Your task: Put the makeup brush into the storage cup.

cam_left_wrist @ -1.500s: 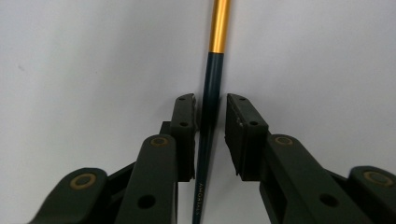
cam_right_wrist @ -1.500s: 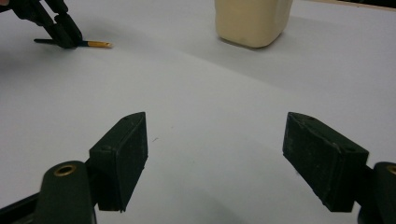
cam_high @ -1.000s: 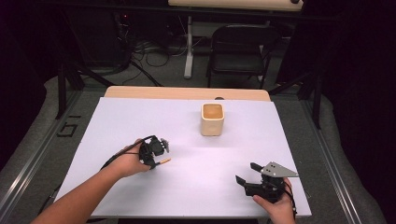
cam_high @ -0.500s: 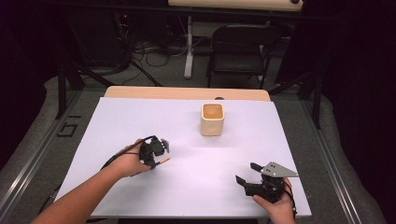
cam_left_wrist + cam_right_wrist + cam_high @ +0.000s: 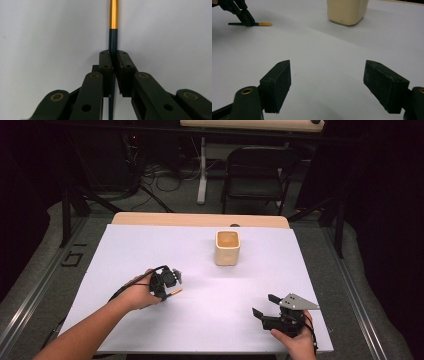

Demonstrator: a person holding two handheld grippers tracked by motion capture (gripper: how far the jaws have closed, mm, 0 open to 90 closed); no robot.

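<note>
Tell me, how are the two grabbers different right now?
The left gripper has its jaws shut on a pen; the right gripper has its jaws wide open and holds nothing. The left gripper sits at the table's left, the right gripper near its front right corner. Both are black and held in hands.

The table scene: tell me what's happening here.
A person works at a white table with a gripper in each hand. The left gripper has its jaws shut on a thin dark pen with a gold end, low over the table. The right gripper rests near the front edge with jaws wide open, holding nothing. A cream cup stands farther back, untouched.
</note>
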